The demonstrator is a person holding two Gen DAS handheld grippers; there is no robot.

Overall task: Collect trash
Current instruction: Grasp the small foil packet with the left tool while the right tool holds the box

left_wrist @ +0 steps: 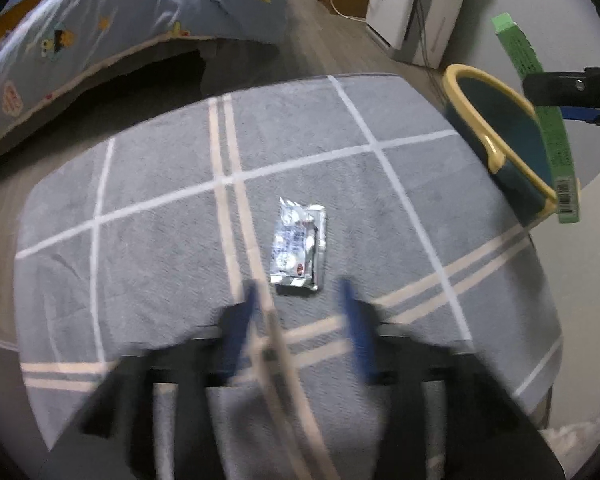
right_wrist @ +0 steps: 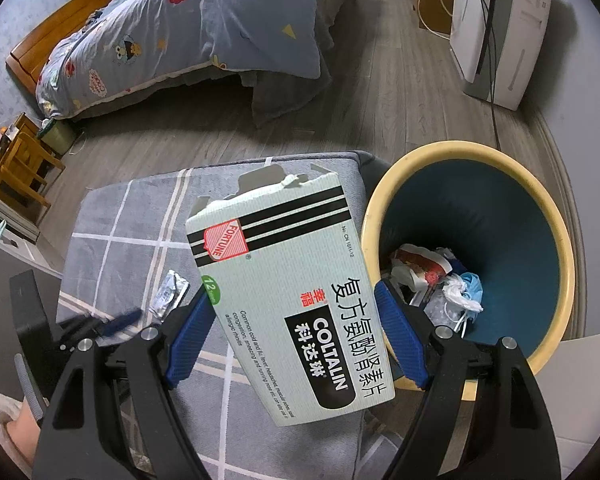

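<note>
While the right gripper (right_wrist: 296,320) holds a pale green medicine box (right_wrist: 288,300) clamped between its blue fingers (right_wrist: 400,340), the left gripper (left_wrist: 300,316) hangs over the grey checked cloth (left_wrist: 160,200) with its own fingers apart and nothing between them. A silver foil blister pack (left_wrist: 298,246) lies flat on that cloth just ahead of the left fingertips, roughly centred on the gap, its long axis running away from the fingers rather than across them. From where I stand, the left hand is plainly the nearer one to it, and I'd guess the fingers would close across its narrow width.

The bin (right_wrist: 548,216), yellow-rimmed and dark blue inside, stands just beside the cloth's right edge, with the box held beside its near rim, not yet over the opening. Crumpled wrappers and a blue face mask (right_wrist: 470,284) already lie at the bottom.

On the box I can read "FORTUNE" on a red shield, "COLTALIN" on a black panel, large Chinese characters, and small English print starting "Common cold and flu". The foil's print is too small to read.
</note>
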